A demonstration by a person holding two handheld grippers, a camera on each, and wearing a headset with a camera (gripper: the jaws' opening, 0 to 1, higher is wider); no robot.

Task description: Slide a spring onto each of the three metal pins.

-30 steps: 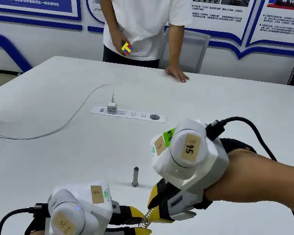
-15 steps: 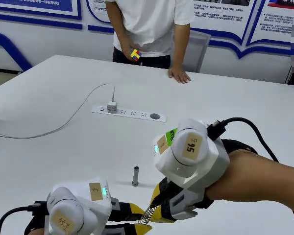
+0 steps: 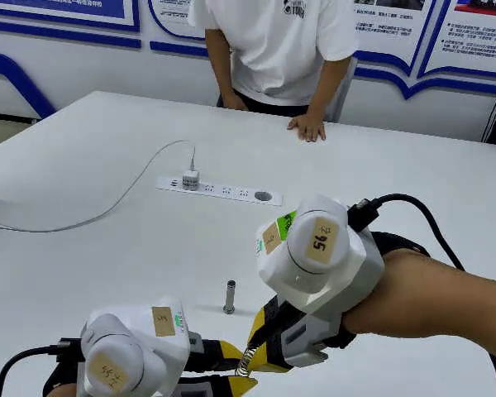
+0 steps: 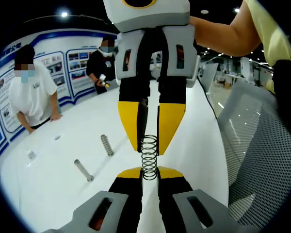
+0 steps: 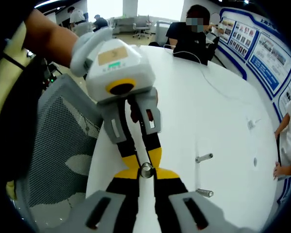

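Gripping the spring (image 4: 149,155) from both ends, low at the near edge of the surface (image 3: 83,273). With the left gripper (image 4: 149,174), fingers (image 4: 131,173) closed on one end. With the right gripper (image 4: 152,143), fingers (image 4: 170,121) closed on the other end, yellow tips almost meeting those of the left. Nose to nose and in line, with bare, straight coils between the two sets of tips.

From the right gripper view, looking down the spring end-on: a small bright ring pinched between yellow tips.

Just beyond the grippers, standing on the surface: a bare pin (image 3: 230,296), upright and apart from both. Near it in the left gripper view, a second pin (image 4: 106,144), with coils wound around its shaft.

Farther back on the surface, a power strip (image 3: 219,190) with a white charger (image 3: 191,179) plugged in. At the far edge, a person (image 3: 281,41) in a white shirt, one hand (image 3: 307,126) resting on the surface.
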